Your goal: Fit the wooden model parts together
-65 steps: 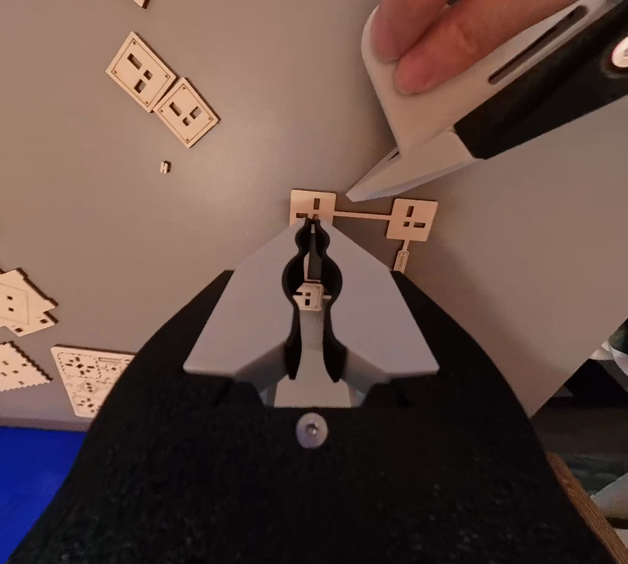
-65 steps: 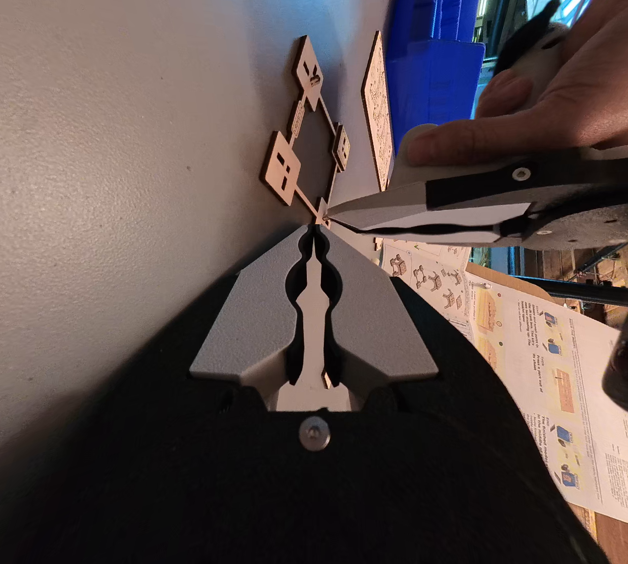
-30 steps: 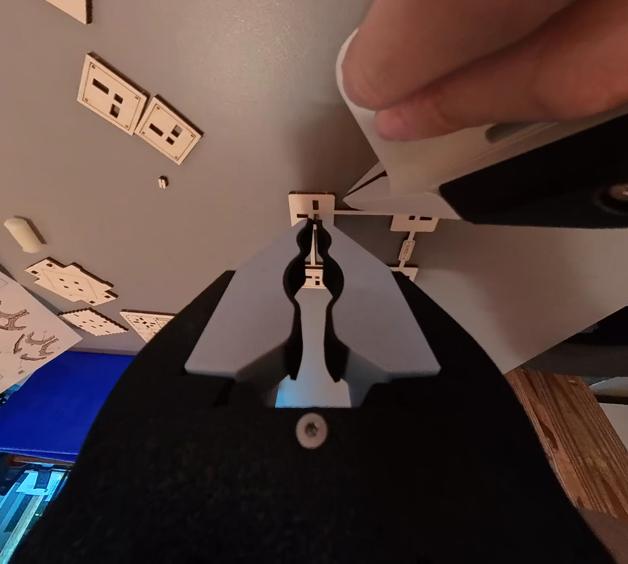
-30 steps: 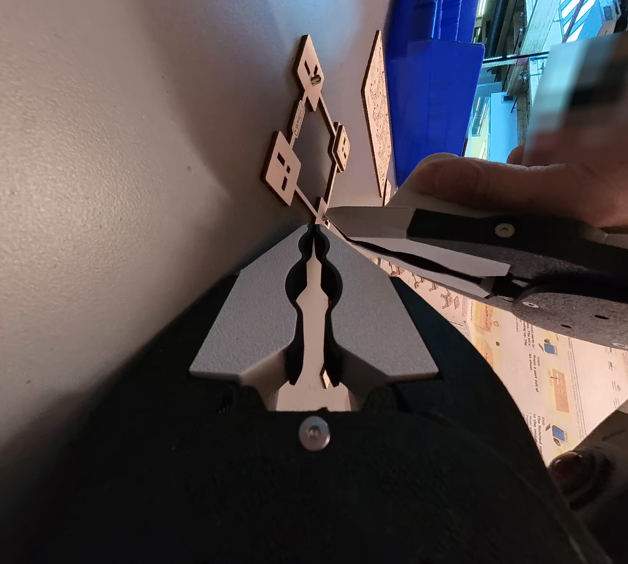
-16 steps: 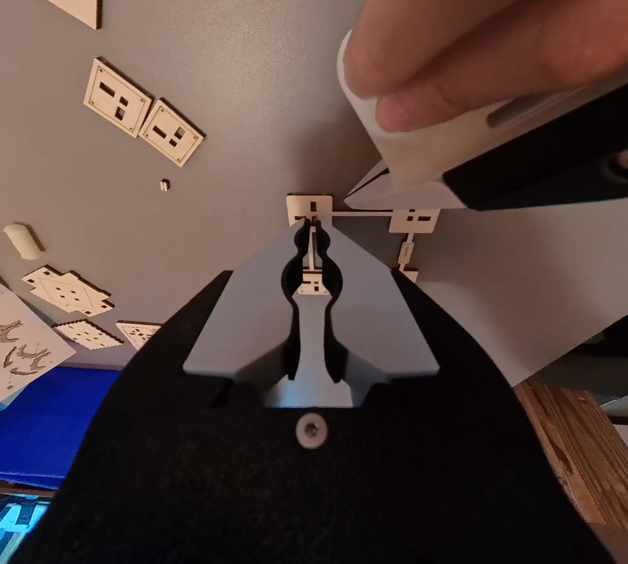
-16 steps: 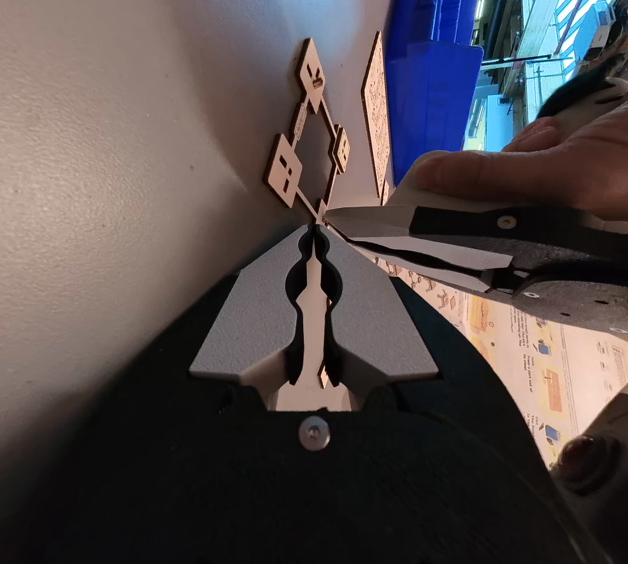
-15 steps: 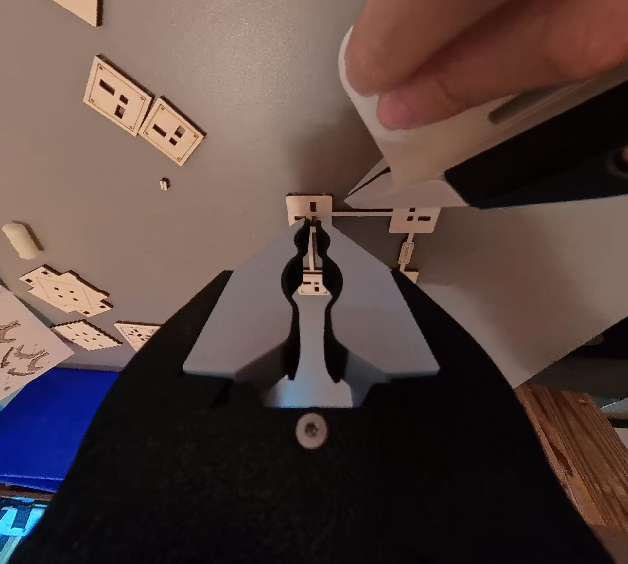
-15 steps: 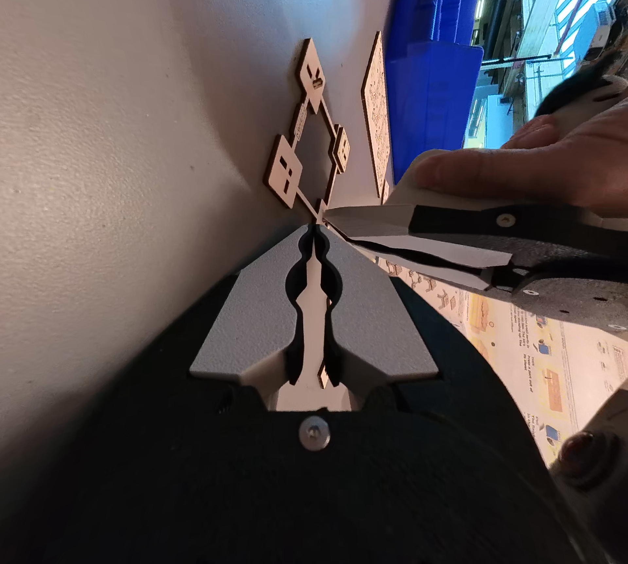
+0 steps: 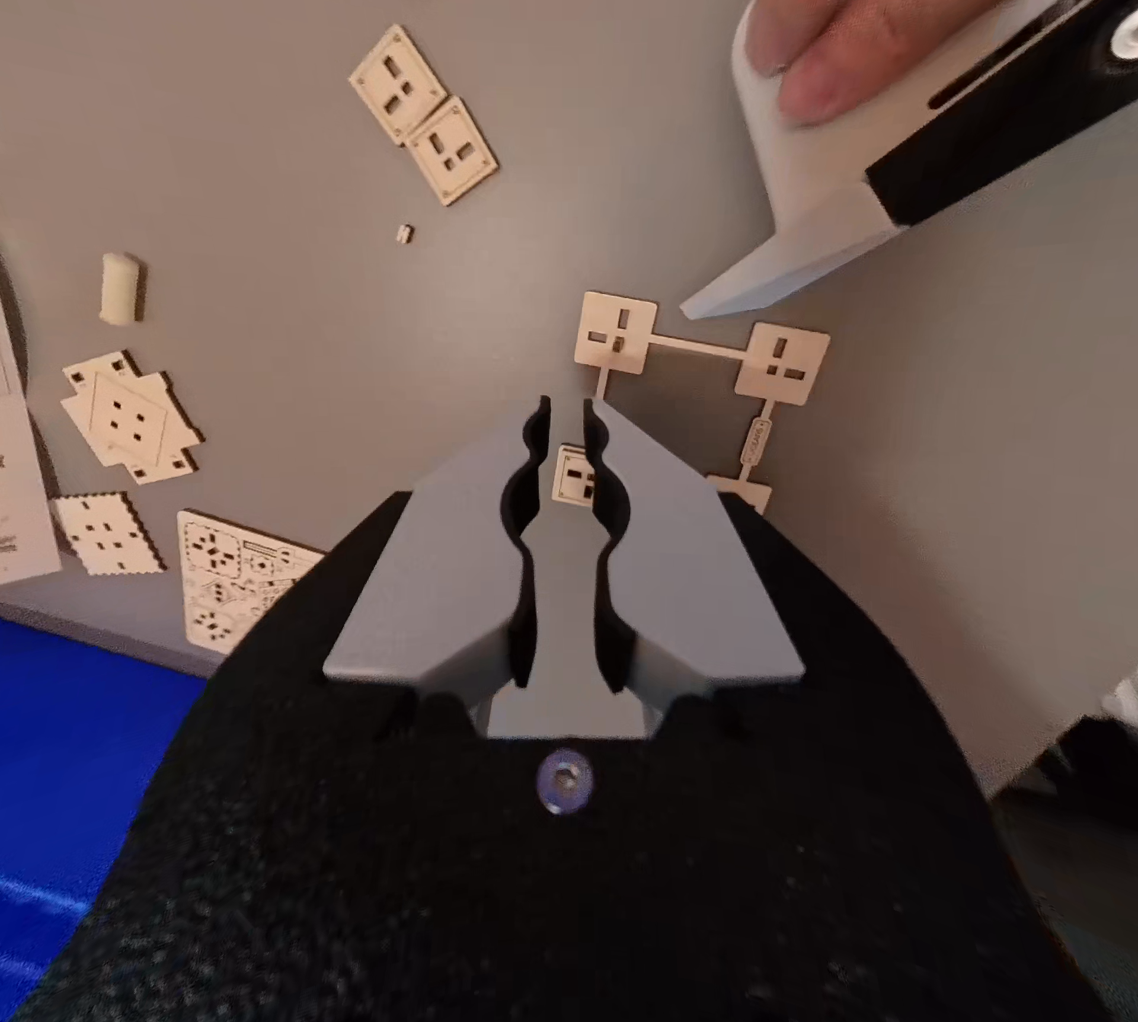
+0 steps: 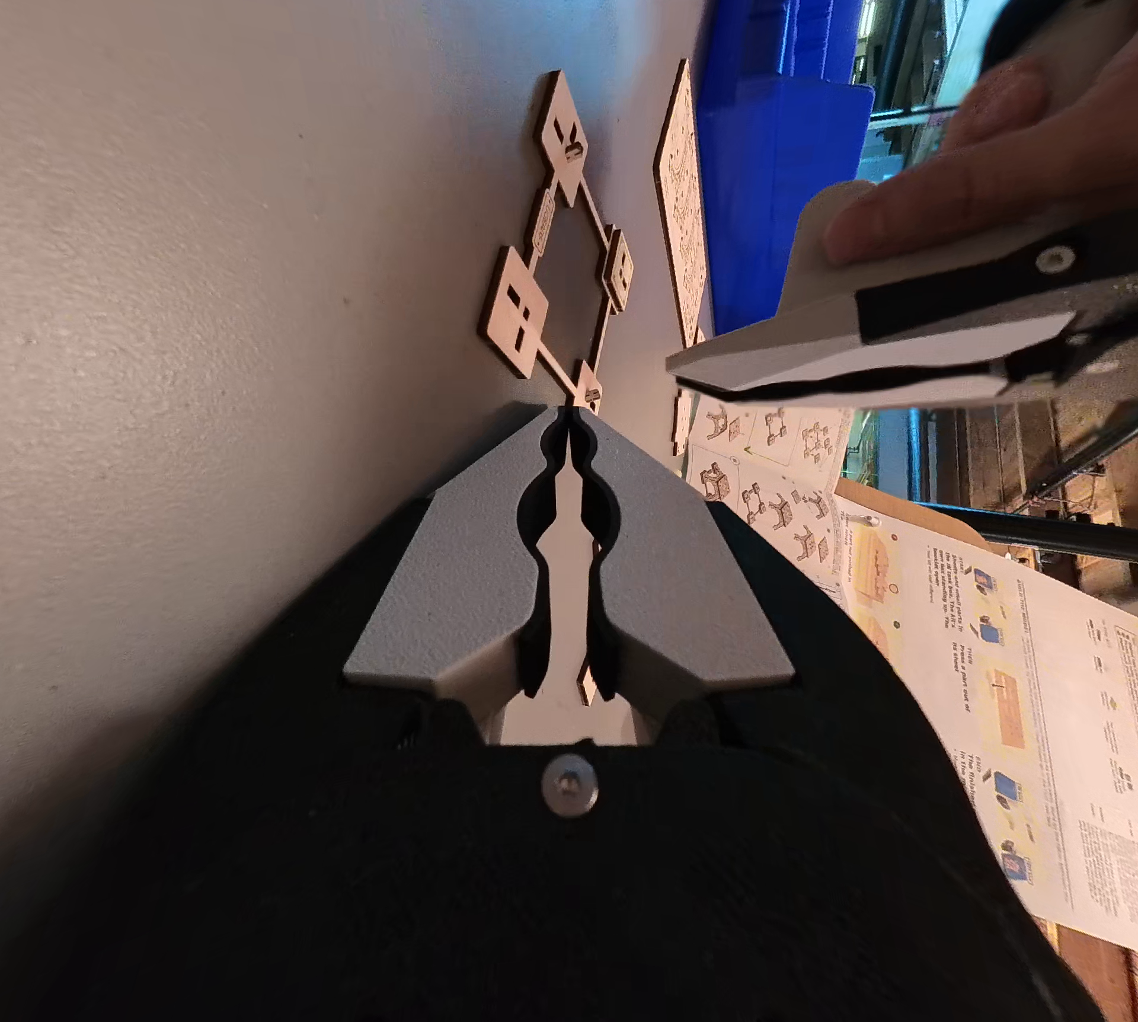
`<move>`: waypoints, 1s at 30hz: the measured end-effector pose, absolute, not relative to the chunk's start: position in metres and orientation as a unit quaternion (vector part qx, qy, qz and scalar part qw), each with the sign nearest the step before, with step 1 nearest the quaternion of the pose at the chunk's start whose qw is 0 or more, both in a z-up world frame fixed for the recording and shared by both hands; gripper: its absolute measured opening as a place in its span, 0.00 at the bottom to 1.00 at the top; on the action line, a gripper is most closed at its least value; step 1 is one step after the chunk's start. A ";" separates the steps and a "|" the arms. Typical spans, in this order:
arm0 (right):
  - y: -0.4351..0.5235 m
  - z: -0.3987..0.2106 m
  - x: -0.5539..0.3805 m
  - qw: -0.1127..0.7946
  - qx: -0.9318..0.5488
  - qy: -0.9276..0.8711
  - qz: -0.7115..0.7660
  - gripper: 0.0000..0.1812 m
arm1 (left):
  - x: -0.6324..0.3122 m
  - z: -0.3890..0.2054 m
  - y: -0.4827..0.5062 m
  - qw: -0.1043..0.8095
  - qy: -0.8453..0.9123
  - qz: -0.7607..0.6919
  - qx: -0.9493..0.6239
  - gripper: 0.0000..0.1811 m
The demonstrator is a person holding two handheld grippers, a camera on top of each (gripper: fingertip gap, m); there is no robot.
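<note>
A flat wooden frame (image 9: 699, 347) of several square pads joined by thin bars lies on the grey table (image 9: 246, 253). A small wooden peg (image 9: 617, 341) sits in a slot of its far left pad. My left gripper (image 9: 563, 407) is open and empty, just short of the frame's left bar. My right gripper (image 9: 696, 309), with a hand on it, is shut with nothing visible in it, its tip just beyond the frame's top bar. In the right wrist view the right gripper (image 10: 568, 415) points at the frame's near corner (image 10: 588, 376), and the left gripper (image 10: 677, 370) hovers to the right.
Loose square plates (image 9: 397, 84), a tiny wooden bit (image 9: 403, 233), a white cylinder (image 9: 120, 287), notched pieces (image 9: 132, 416) and a part sheet (image 9: 240, 580) lie to the left. Blue bins (image 10: 788, 130) and a paper instruction sheet (image 10: 924, 592) are beyond the table edge. Spacing between my two grippers at the tips: around 5 centimeters. My left tips are roughly 8 centimeters from the tiny wooden bit (image 9: 403, 233).
My left gripper has opened, let go of the frame's bar and drawn back. The right gripper's tip has lifted off the frame. The frame now lies flat and free.
</note>
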State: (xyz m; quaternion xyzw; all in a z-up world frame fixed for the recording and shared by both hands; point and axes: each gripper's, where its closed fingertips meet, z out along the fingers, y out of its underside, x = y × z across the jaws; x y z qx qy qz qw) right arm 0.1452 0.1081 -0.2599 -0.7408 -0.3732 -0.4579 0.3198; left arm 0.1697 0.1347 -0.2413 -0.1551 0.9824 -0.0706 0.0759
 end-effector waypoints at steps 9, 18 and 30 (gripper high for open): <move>0.108 -0.258 0.143 0.327 -0.738 -0.370 -0.460 0.00 | 0.207 -0.198 0.148 0.247 0.893 -0.305 -0.219 0.03; 0.107 -0.256 0.144 0.342 -0.735 -0.360 -0.462 0.00 | 0.231 -0.167 0.176 0.383 0.766 -0.447 -0.257 0.02; 0.106 -0.253 0.153 0.377 -0.750 -0.316 -0.443 0.00 | 0.233 -0.185 0.185 0.382 0.775 -0.416 -0.286 0.02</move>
